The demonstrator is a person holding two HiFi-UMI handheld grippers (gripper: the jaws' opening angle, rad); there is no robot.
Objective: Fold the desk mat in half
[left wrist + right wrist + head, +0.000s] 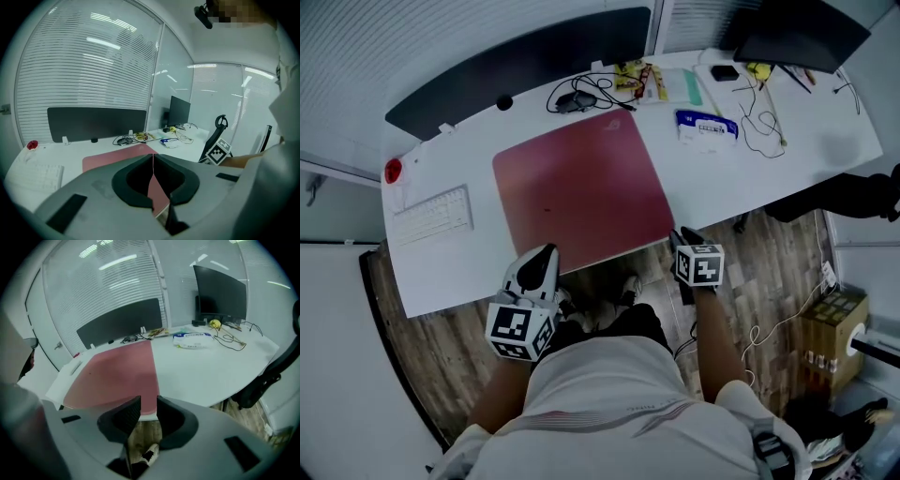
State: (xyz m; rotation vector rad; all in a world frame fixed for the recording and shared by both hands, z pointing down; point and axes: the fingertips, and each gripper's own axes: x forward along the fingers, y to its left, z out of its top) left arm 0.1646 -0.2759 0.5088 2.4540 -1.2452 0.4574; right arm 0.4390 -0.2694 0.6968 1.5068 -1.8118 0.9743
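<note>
Surveying the head view first, I find the desk mat (581,187) lying flat on the white desk (750,178), unfolded, its near edge running along the desk's front edge and its sides close to equal, so I name no long axis. The left gripper (542,265) stands at the mat's near-left corner and the right gripper (686,236) at its near-right corner, both on my side of the desk with the mat ahead of them. Turning to the left gripper view, the left gripper (153,164) has its jaws pressed together with nothing between them; the desk mat (108,159) lies ahead and lower, a strip of it showing behind the closed tips. Passing to the right gripper view, the right gripper (148,404) has its jaws parted by a narrow gap and holds nothing; the near-right corner of the desk mat (117,373) sits just beyond that gap, with floor visible below. I judge the right gripper better placed to take the near edge; the left must open first.
</note>
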